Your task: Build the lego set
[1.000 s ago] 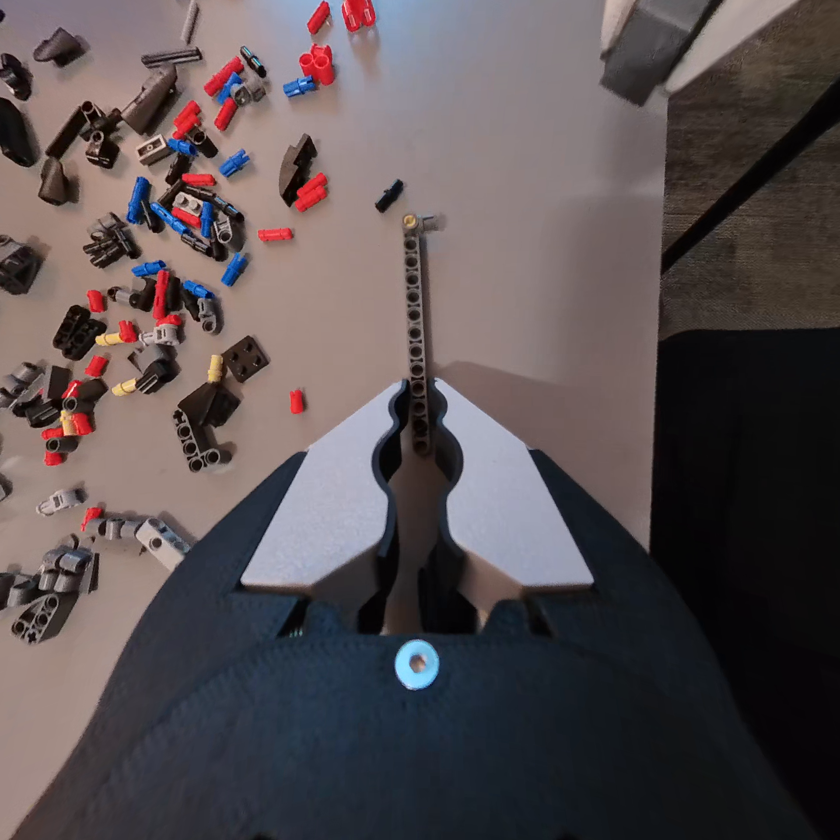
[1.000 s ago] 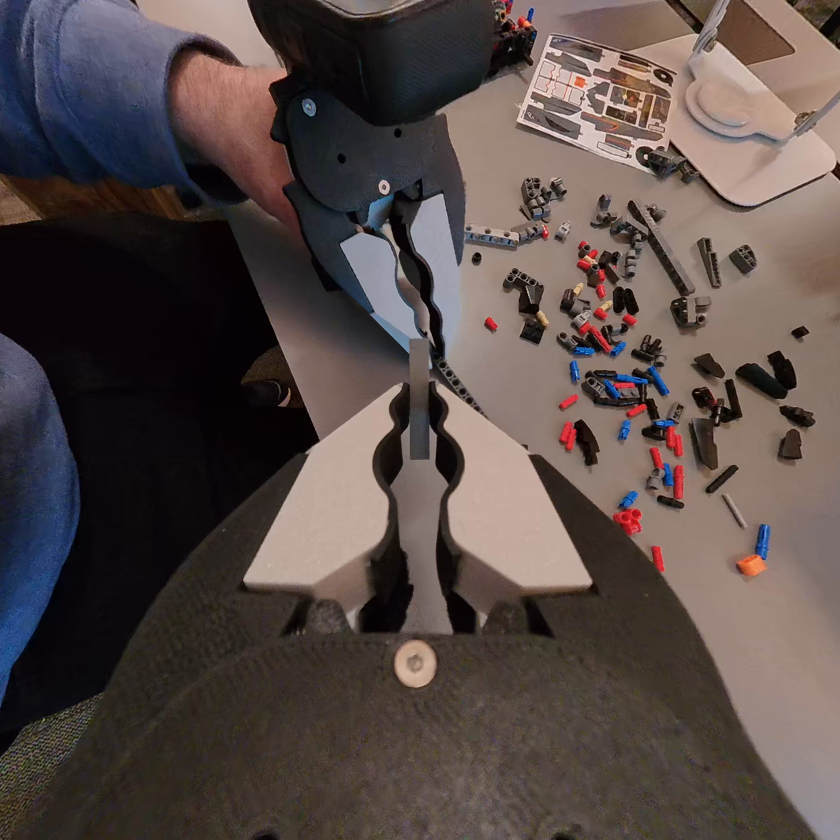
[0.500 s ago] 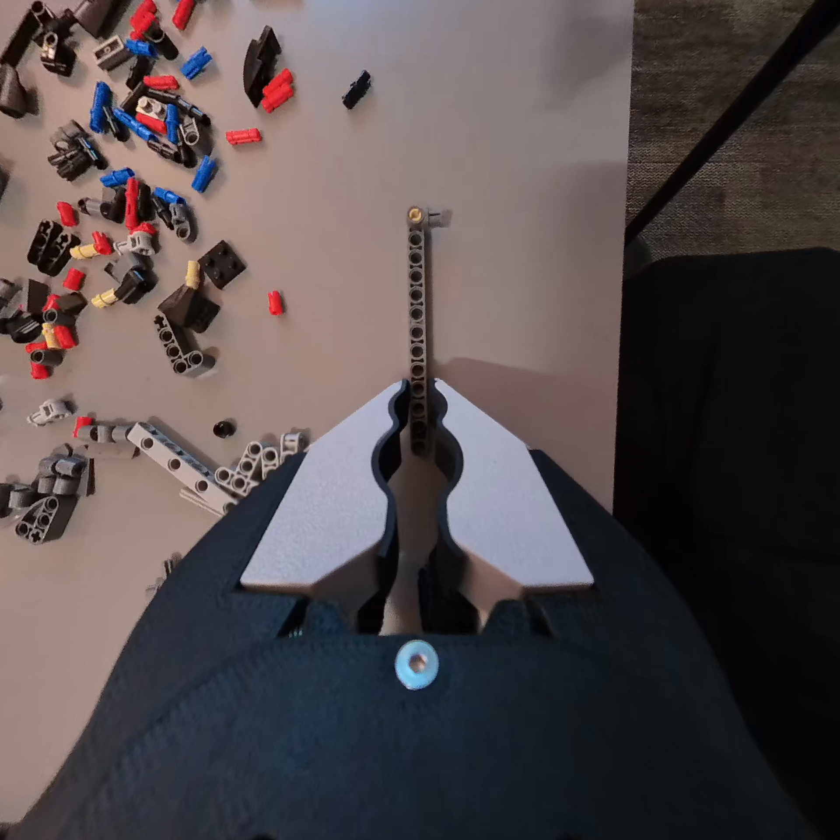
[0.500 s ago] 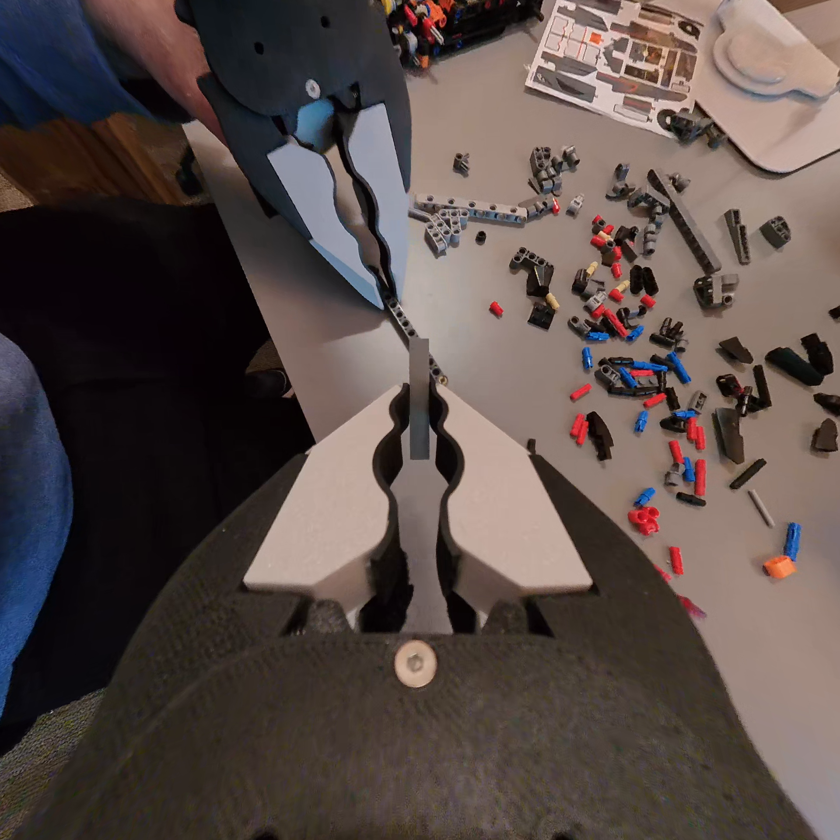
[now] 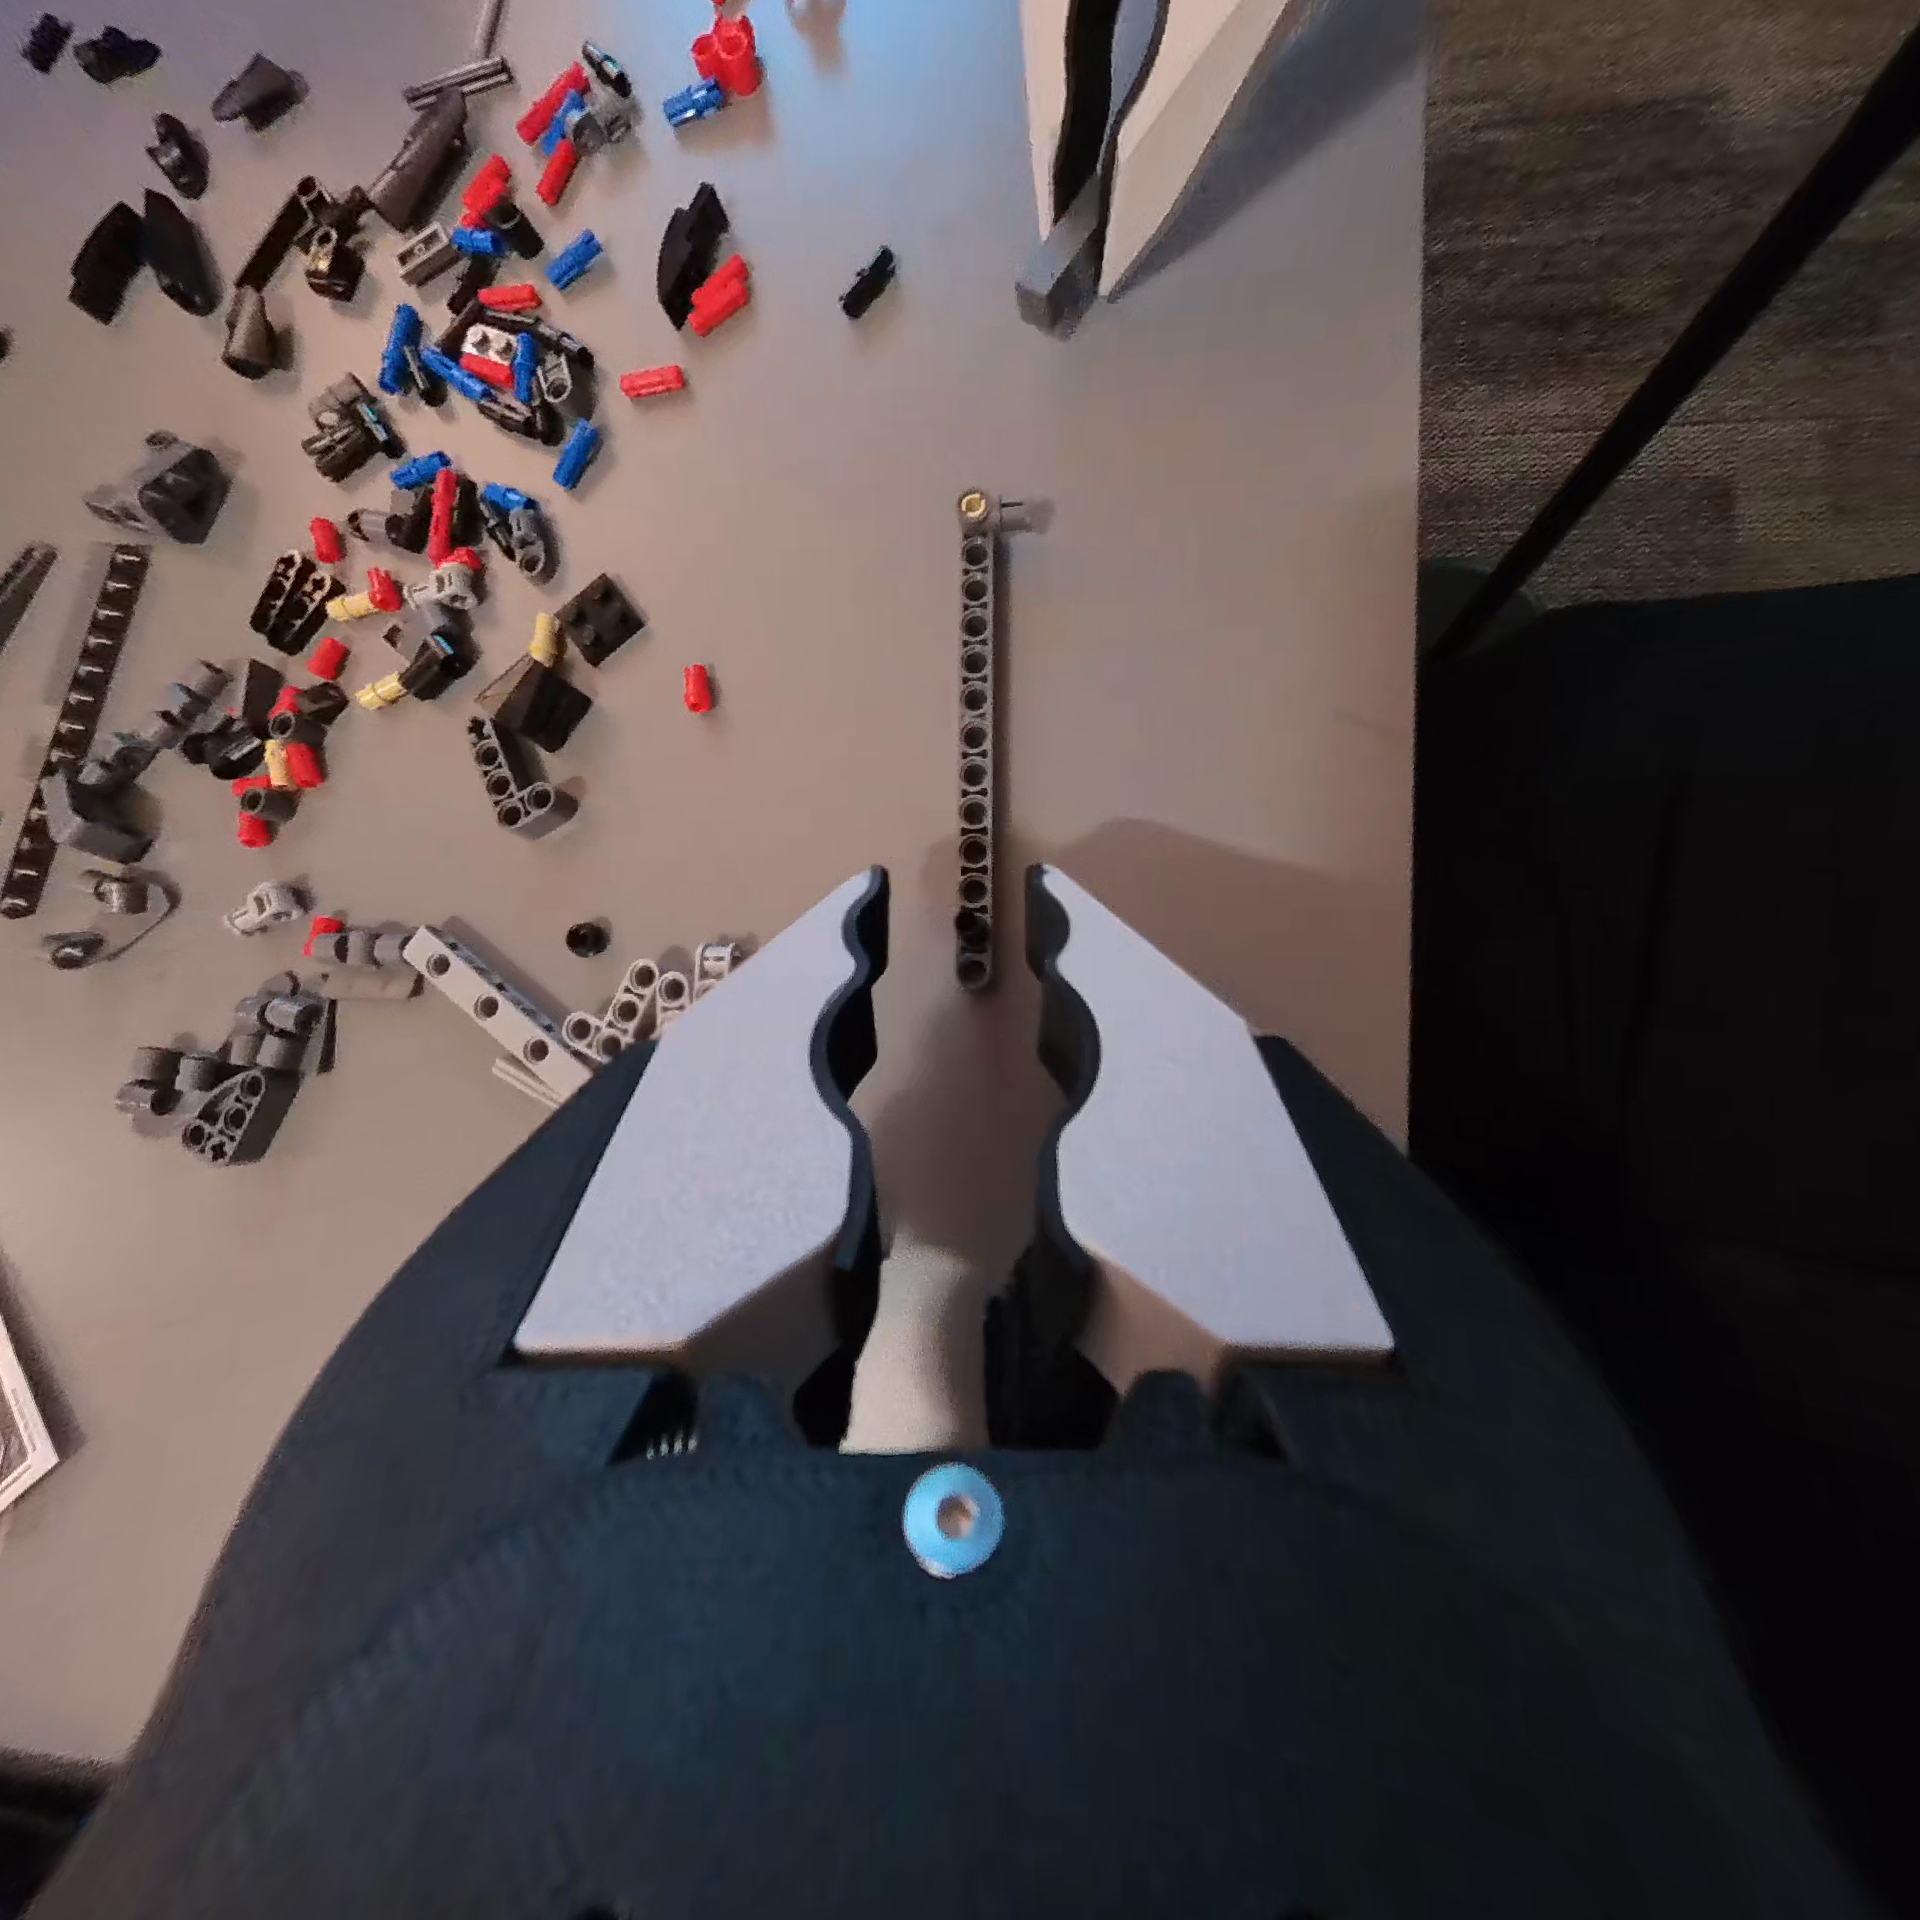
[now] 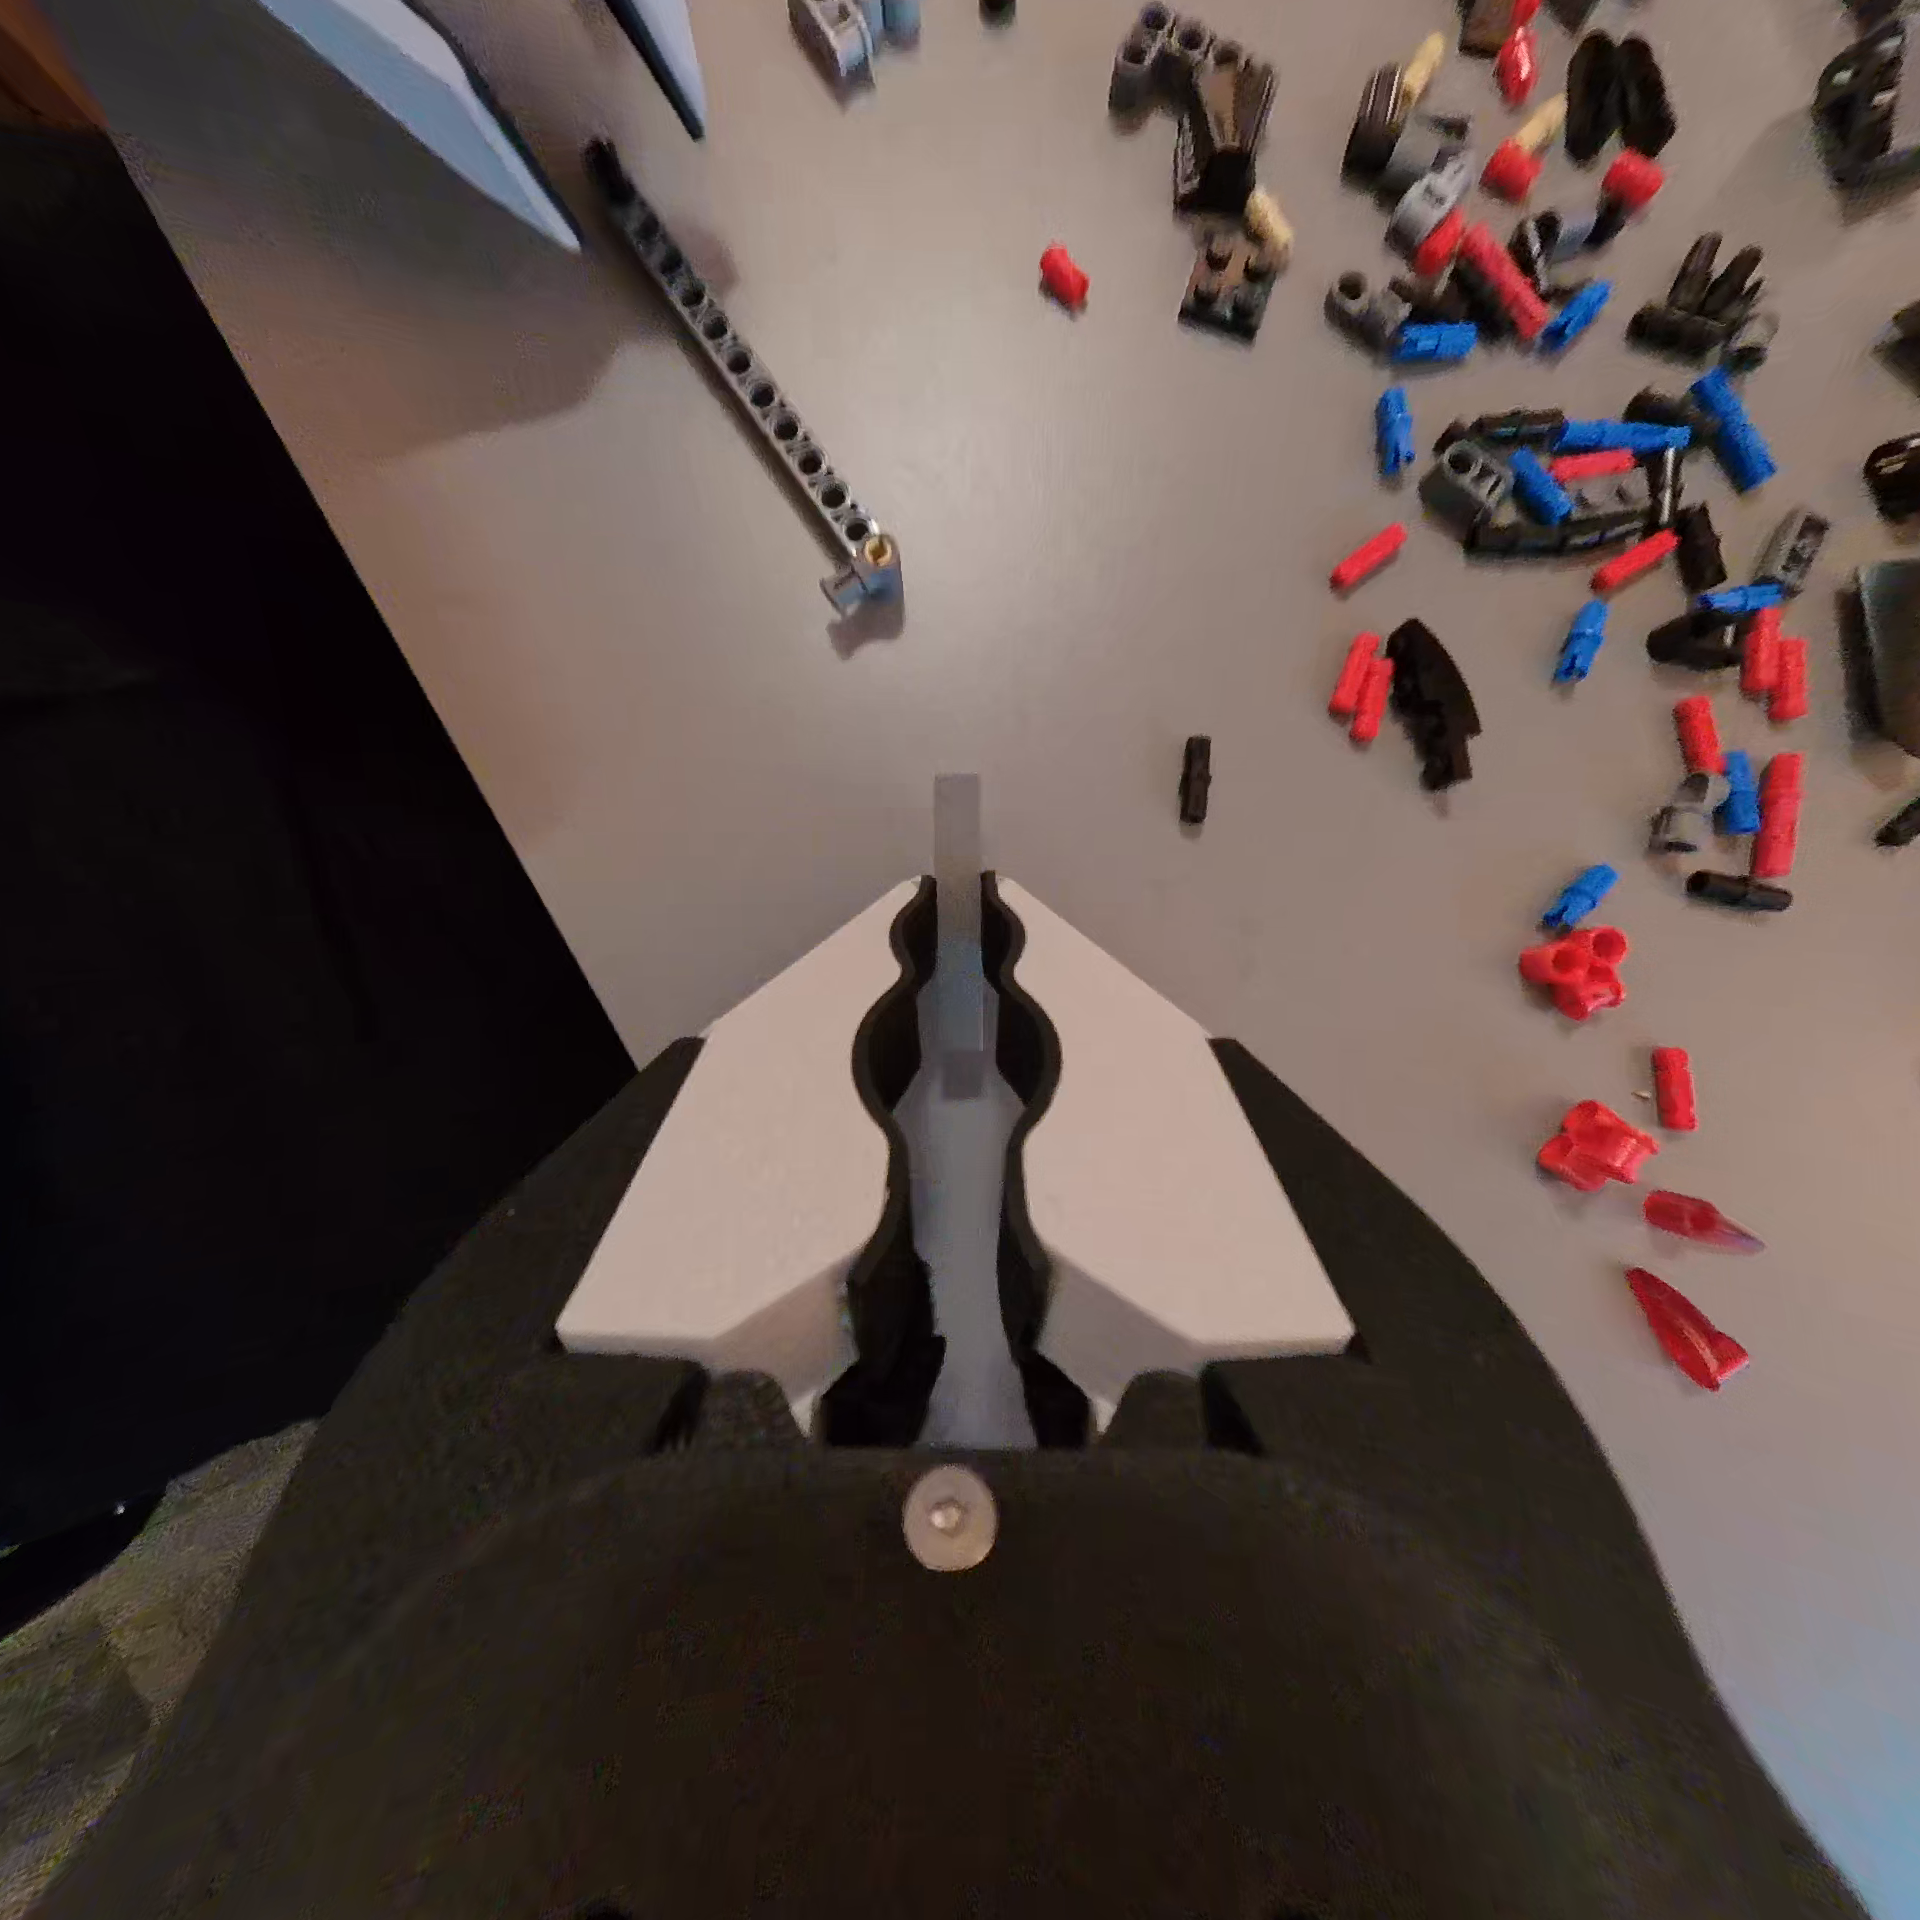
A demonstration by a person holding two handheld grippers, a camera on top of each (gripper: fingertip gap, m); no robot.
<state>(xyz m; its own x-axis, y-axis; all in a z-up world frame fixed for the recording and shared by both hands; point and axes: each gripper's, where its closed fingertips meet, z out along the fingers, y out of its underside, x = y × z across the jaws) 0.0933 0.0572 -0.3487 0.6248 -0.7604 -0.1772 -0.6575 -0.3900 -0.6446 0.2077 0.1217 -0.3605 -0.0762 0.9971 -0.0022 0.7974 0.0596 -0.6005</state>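
A long dark grey holed beam (image 5: 975, 727) lies flat on the grey table (image 5: 1195, 644), with a tan pin (image 5: 972, 506) and a small grey connector at its far end. My left gripper (image 5: 956, 883) is open, its jaws either side of the beam's near end without touching it. My right gripper (image 6: 956, 881) is shut on a thin flat grey piece (image 6: 957, 831) that sticks out past the fingertips. It hovers low over the table, short of the beam's pin end (image 6: 878, 548). The right gripper also shows at the top of the left wrist view (image 5: 1081, 239).
Several loose red, blue, black and grey parts (image 5: 436, 520) are scattered left of the beam, and they also show in the right wrist view (image 6: 1558, 468). A small black pin (image 6: 1195, 779) lies near my right fingertips. The table edge (image 5: 1415, 727) runs close on the beam's right, with a dark chair beyond. The left gripper's tips are roughly 15 cm from the right gripper's. The small black pin (image 6: 1195, 779) lies around 4 cm away from my right fingertips. Look for it in the left wrist view (image 5: 870, 274) too.
My left gripper has opened and let go of the beam, which now lies on the table. My right gripper has come down and closer to the beam's pin end, still holding the grey piece.
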